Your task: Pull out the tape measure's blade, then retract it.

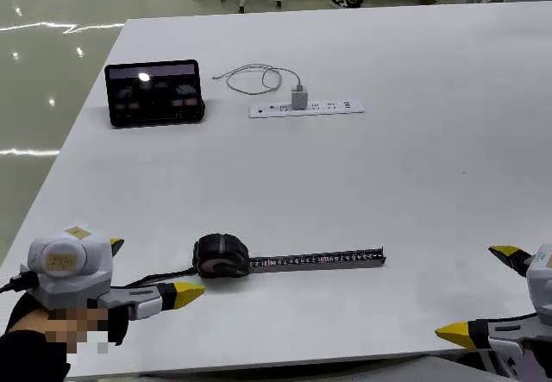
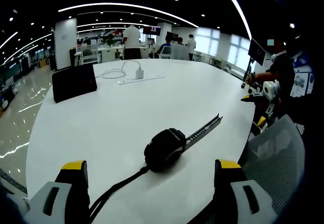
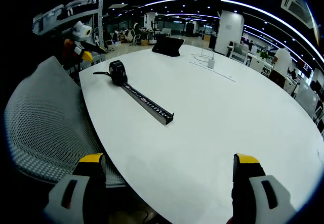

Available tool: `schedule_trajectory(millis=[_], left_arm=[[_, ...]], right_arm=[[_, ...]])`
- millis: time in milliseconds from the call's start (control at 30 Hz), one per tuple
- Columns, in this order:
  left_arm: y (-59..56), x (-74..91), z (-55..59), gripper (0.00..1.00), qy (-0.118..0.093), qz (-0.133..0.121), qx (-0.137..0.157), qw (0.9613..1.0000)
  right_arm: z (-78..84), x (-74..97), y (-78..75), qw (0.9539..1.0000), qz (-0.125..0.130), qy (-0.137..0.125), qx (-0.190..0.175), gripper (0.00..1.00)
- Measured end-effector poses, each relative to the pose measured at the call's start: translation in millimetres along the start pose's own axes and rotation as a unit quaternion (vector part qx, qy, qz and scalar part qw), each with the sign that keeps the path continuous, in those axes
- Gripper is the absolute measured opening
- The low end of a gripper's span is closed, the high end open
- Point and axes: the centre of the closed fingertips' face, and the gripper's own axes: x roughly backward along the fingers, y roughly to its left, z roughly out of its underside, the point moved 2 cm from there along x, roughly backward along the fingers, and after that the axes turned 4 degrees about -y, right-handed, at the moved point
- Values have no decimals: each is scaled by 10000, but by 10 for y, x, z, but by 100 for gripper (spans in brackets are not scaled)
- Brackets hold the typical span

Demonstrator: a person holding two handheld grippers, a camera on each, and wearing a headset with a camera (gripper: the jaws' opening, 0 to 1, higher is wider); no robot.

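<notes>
- While both of my grippers hang wide open and empty over the near edge of the white tabletop (image 1: 388, 175), the black, rounded tape measure case (image 1: 222, 255) lies just ahead of my left gripper (image 1: 153, 268), near it but not touching.
- Out of that case runs the dark, marked metal blade (image 1: 319, 259). It lies flat on the tabletop with its long axis crossing in front of me, case to my left and hooked end (image 1: 382, 256) to my right.
- Seen from the left gripper view, the case sits just beyond and between my yellow-tipped jaws, with the blade heading away from me.
- Trailing back from the case, a thin black wrist strap (image 2: 119, 186) runs between the left jaws. I judge it could get pinched if I close carelessly.
- Off to the right and closer to me, my right gripper (image 1: 477, 294) is spread just as wide and holds nothing. It is well apart from the hooked end, though nearer to that end than to the case.
- Since the blade is already out, I judge retraction is what remains, and the left gripper is the one placed to take the case.
- Nothing blocks either approach: a black propped-up tablet (image 1: 154, 92) and a white power strip (image 1: 306, 107) with a white charger (image 1: 299, 98) sit well apart at the far side, and a grey mesh chair back (image 3: 45, 128) stands off the tabletop's edge.
</notes>
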Motion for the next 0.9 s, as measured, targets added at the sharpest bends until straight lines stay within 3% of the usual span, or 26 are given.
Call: schedule_trajectory(millis=[33, 100, 200, 300, 367, 400, 467, 567, 700, 900], left_arm=[[4, -20, -54, 100, -21, -196, 169, 9997], [-54, -46, -180, 100, -226, -186, 121, 9995], [-134, -111, -215, 100, -8, -266, 35, 9996], [-178, -185, -254, 100, -39, -277, 126, 9995], [-179, -248, -227, 100, -6, -352, 305, 9989], [-173, -271, -201, 100, 20, -427, 549, 9976], [-150, -332, -83, 100, 259, -531, 918, 9940], [-93, -467, 16, 100, 273, -576, 694, 9956], [-91, -571, 122, 100, 230, -618, 664, 9956], [-139, -652, 79, 100, -33, -641, 490, 9967]], right_arm=[[-17, -6, -6, 10000, -28, 21, -1, 100], [-40, -20, -4, 9999, -83, 79, -40, 100], [-80, -57, -36, 9998, -139, 111, 54, 100], [-151, -77, -37, 9996, -213, 123, 164, 100], [-179, -103, -57, 9992, -250, 178, 270, 100], [-193, -115, -71, 9991, -241, 185, 299, 100], [-216, -153, -76, 9985, -325, 256, 351, 100], [-228, -220, -67, 9966, -461, 399, 562, 100], [-242, -316, -59, 9935, -619, 582, 759, 100], [-301, -432, -62, 9877, -886, 779, 1023, 100]])
